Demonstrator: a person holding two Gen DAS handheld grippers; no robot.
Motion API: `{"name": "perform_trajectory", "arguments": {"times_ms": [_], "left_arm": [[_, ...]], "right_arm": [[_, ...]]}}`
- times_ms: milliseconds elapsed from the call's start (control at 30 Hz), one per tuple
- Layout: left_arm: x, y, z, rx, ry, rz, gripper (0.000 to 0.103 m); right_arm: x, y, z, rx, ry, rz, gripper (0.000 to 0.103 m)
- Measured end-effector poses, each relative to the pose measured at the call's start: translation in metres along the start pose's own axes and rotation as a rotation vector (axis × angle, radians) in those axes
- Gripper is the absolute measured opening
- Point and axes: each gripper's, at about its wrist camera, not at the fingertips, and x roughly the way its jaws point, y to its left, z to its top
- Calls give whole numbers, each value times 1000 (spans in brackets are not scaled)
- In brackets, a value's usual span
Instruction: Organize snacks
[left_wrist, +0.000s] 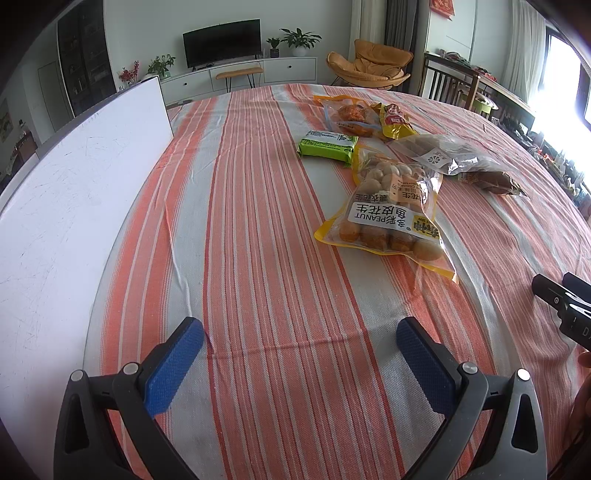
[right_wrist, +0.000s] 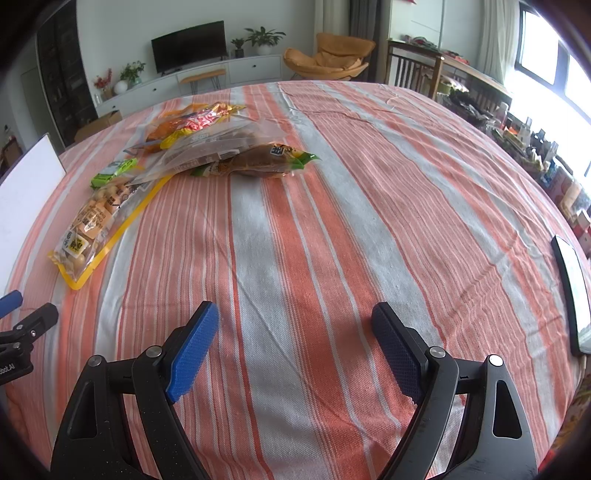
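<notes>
Several snack packs lie on the striped tablecloth (left_wrist: 258, 221). A yellow peanut bag (left_wrist: 391, 210) is nearest, also in the right wrist view (right_wrist: 92, 225). Behind it are a green pack (left_wrist: 327, 144), a clear bag of dark snacks (left_wrist: 443, 153), a brown sausage pack (left_wrist: 493, 181) (right_wrist: 266, 158), an orange-filled bag (left_wrist: 351, 114) and a yellow-red pack (left_wrist: 395, 120). My left gripper (left_wrist: 299, 338) is open and empty over the cloth, short of the peanut bag. My right gripper (right_wrist: 295, 325) is open and empty, to the right of the snacks.
A white board (left_wrist: 74, 192) lies along the table's left side. A dark flat device (right_wrist: 572, 291) lies at the table's right edge. Behind the table are a TV cabinet, an orange chair (left_wrist: 369, 66) and a wooden table.
</notes>
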Motion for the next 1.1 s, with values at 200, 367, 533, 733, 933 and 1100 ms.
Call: {"name": "perform_trajectory", "arguments": {"times_ms": [200,367,533,733,933,1100], "left_arm": [[0,0,0,0,0,0,103],[0,0,0,0,0,0,103],[0,0,0,0,0,0,103],[0,0,0,0,0,0,103],[1,0,0,0,0,0,103],[-1,0,0,-1,0,0,103]], "right_arm": [[0,0,0,0,0,0,87],[0,0,0,0,0,0,87],[0,0,0,1,0,0,87],[1,0,2,-4,7,-6,87],[30,-22,40,64,29,-68,91],[57,-51,70,125,16,-91,97]]}}
